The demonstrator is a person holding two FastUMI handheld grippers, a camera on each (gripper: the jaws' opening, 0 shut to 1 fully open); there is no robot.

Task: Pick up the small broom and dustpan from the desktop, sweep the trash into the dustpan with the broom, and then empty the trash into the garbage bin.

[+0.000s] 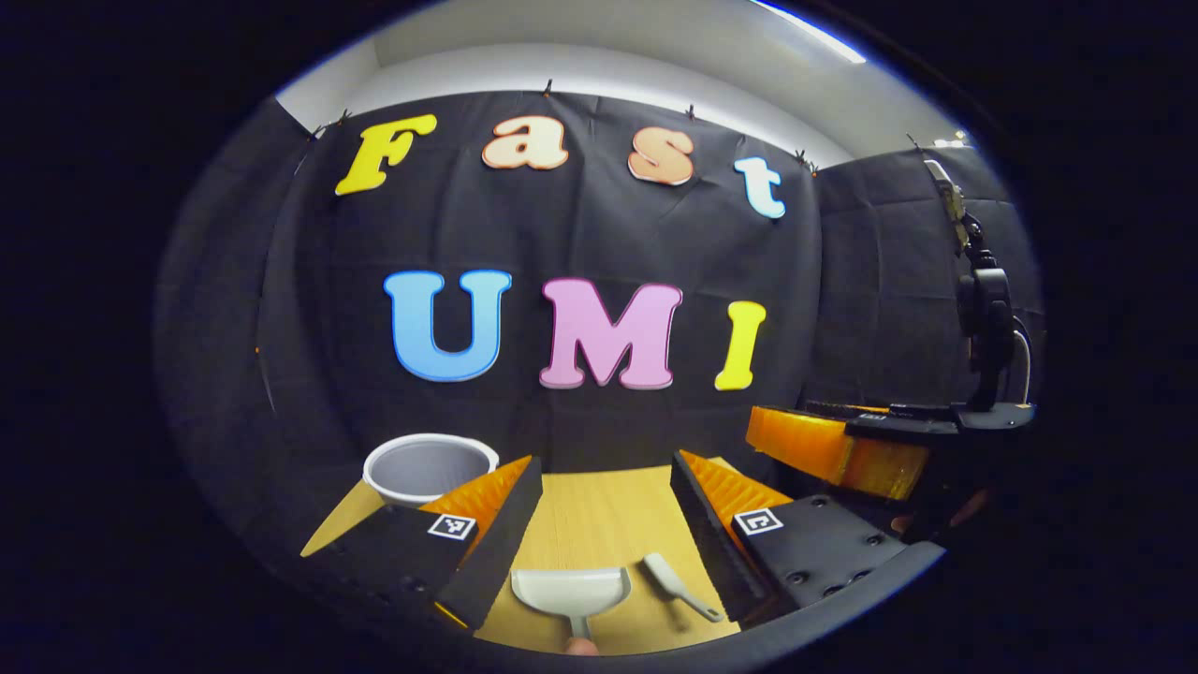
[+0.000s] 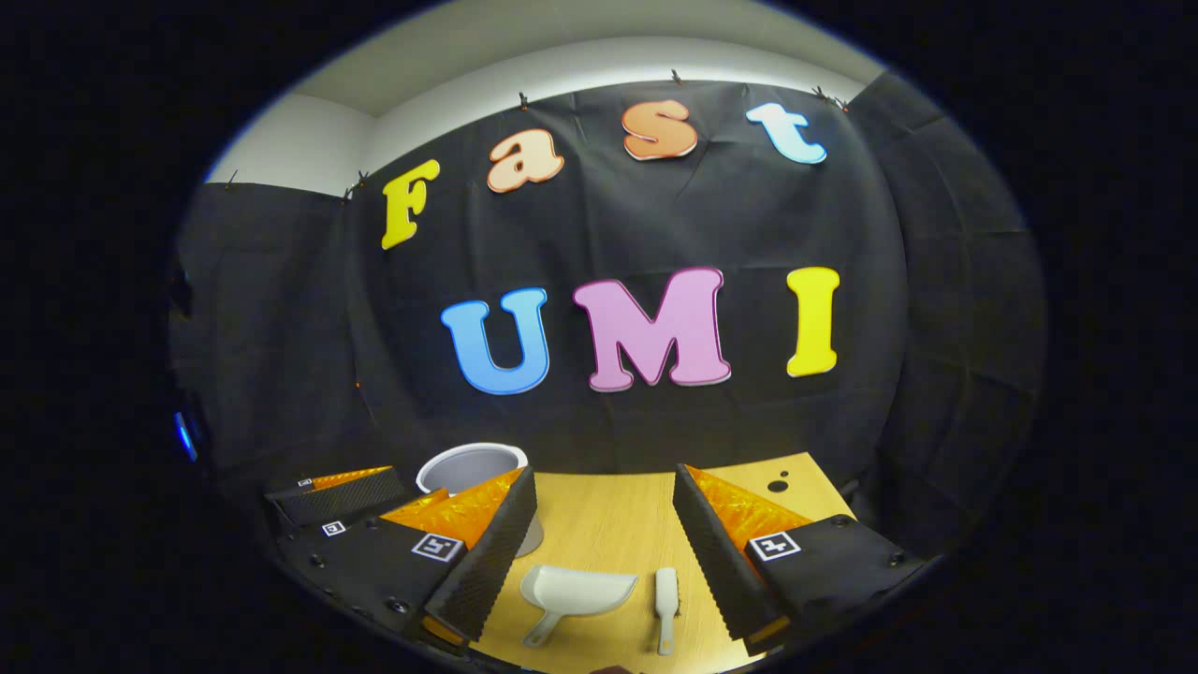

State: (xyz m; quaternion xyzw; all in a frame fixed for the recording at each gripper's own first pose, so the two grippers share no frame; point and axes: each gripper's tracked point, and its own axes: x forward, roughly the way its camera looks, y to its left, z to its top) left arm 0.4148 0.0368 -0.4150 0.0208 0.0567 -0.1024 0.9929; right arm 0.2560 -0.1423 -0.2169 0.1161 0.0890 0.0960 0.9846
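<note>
Both grippers hover above the wooden desktop (image 2: 608, 524), fingers spread, nothing held: left gripper (image 1: 604, 510), right gripper (image 2: 604, 524). White dustpan (image 2: 576, 592) and small broom (image 2: 665, 599) lie side by side, apart. Garbage bin (image 1: 429, 465) stands far-left.

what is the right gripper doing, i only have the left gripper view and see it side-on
Observer: The right gripper is open, its fingers wide apart with nothing between them, above the desktop.
Operator: is the dustpan handle all there, it's cut off for me
Observer: Yes, the dustpan lies flat with its whole handle pointing to the near left.
Operator: any trash
Observer: Two small dark specks sit at the desktop's far right corner; I cannot tell what they are.
</note>
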